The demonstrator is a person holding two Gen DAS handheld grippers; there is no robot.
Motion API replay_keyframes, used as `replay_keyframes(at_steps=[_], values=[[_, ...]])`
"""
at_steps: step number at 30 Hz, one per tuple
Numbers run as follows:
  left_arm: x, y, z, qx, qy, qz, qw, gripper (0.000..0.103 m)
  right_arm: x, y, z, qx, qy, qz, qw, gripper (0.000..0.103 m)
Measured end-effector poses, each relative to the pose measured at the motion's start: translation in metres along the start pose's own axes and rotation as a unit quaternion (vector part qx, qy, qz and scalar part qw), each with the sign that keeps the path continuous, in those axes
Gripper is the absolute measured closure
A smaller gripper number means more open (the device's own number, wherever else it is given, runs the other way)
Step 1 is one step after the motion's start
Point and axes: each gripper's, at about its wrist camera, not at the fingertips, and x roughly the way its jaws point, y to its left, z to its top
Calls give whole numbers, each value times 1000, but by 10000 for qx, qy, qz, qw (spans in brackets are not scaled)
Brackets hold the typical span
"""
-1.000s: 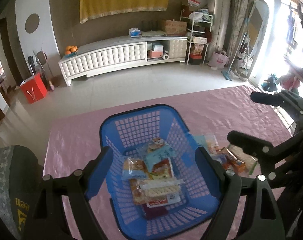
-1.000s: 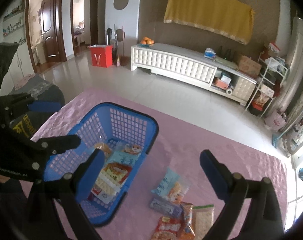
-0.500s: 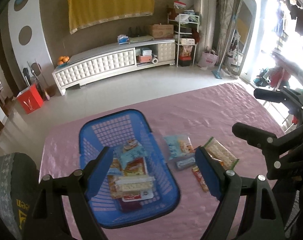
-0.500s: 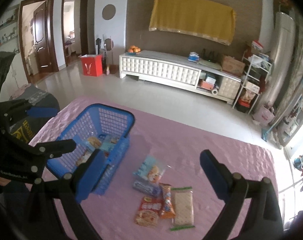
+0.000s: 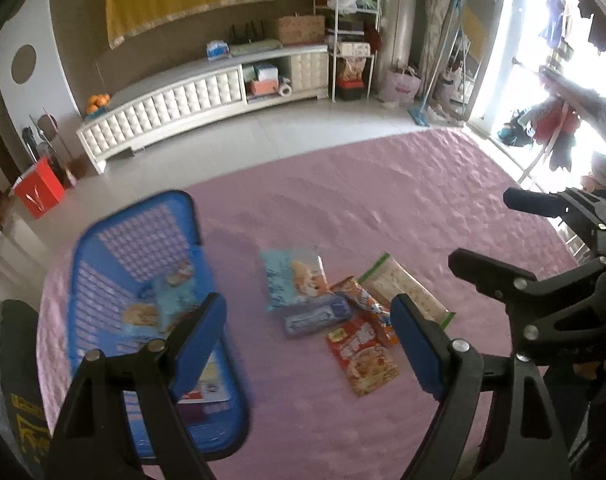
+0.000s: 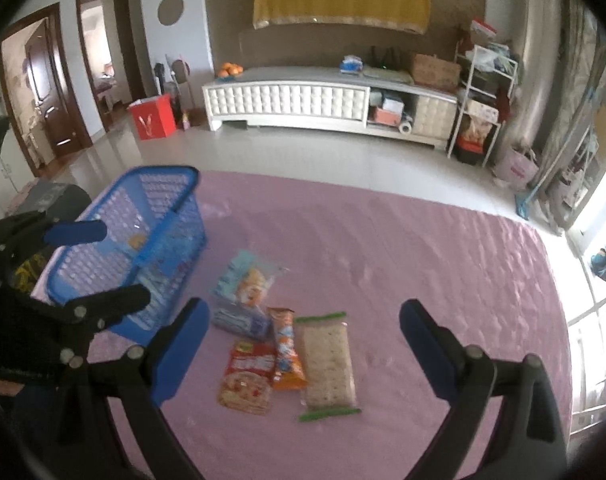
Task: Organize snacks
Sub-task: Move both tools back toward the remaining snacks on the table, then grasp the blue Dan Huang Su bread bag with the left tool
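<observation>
A blue plastic basket (image 5: 135,236) (image 6: 167,200) holding several snack packs stands at the left of a pink tablecloth (image 5: 383,200). Loose snacks lie to its right: a light blue pack (image 5: 293,278) (image 6: 245,278), a purple-blue bar (image 5: 317,316) (image 6: 241,320), an orange pack (image 5: 363,302) (image 6: 287,350), a red pack (image 5: 363,356) (image 6: 247,376) and a clear cracker pack (image 5: 403,290) (image 6: 329,362). My left gripper (image 5: 309,338) is open and empty above the basket's right edge and the snacks. My right gripper (image 6: 303,346) is open and empty above the loose snacks.
A white TV cabinet (image 6: 303,100) stands along the far wall, with a red bag (image 6: 151,118) on the floor and a shelf rack (image 6: 483,96) to the right. A dark chair back (image 5: 7,380) is at the table's left edge.
Both grippers have swung right, away from over the basket to over the loose snacks. The basket now sits further left in both views. Both grippers stay open.
</observation>
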Motion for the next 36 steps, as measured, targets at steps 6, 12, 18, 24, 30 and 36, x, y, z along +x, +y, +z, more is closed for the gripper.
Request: replay_keyframes(at_steps=[6,12,18,24,30,36], values=[[46,-9,0,-306,343,91,9989,21,30,-28,-17,269,207,1,9994,5],[79,-20,2,-363,356,261,9984,21,61,-53,-24,488,443,83,9978,5],[111,-17,-1,-592,483,290,9967,21,84,-64,-30,464,606,54,9971,5],[138,2,4,-919,614,415,9930,21,110,-59,-26,525,803,115,9953,5],[163,12,2,-877,804,478,9917,21,132,-60,-29,448,922,109,9947,5],[184,27,0,-1184,1022,278,9873,21,139,-67,-35,583,1058,160,9925,5]])
